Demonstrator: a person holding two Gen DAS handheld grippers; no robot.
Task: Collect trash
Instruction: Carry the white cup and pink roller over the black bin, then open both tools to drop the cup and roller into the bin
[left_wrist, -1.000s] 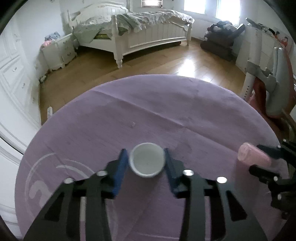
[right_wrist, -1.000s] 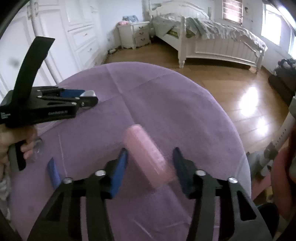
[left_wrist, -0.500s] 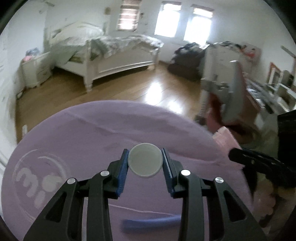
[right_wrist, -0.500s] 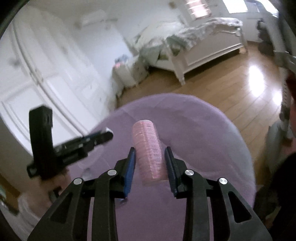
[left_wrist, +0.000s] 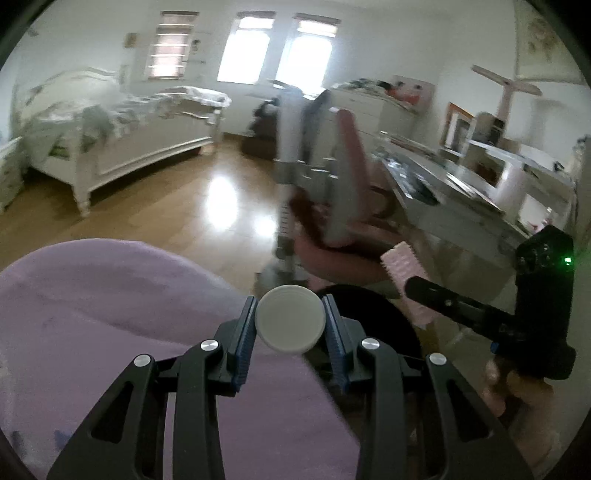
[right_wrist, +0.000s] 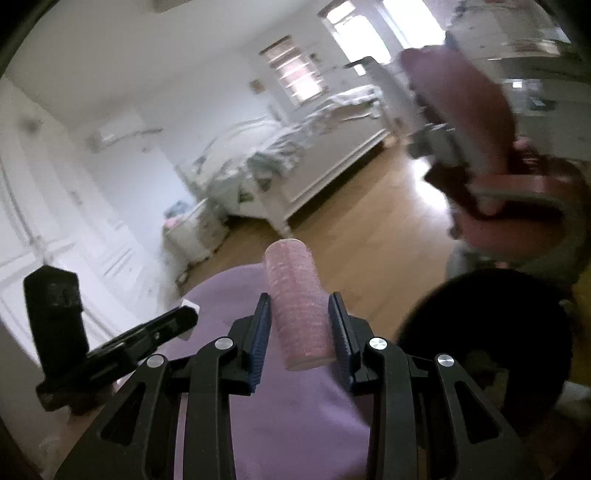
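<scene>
White cup (left_wrist: 290, 319): small, round, matte off-white. Flat circular base faces the left wrist camera; the opening is hidden. Sits lower centre of that frame, pinched at its sides, held in the air past the edge of the purple surface (left_wrist: 110, 314).

Pink roller (right_wrist: 297, 304): cylindrical, pale pink, ribbed with fine horizontal ridges, flat ends. Roughly upright, top leaning slightly left, centre of the right wrist frame, clamped at mid-length on both sides. Also seen right of centre in the left wrist frame (left_wrist: 400, 264), tilted, upper end exposed.

Dark round bin (right_wrist: 487, 332): lower right, blurred, beside the surface's edge; contents not discernible.
</scene>
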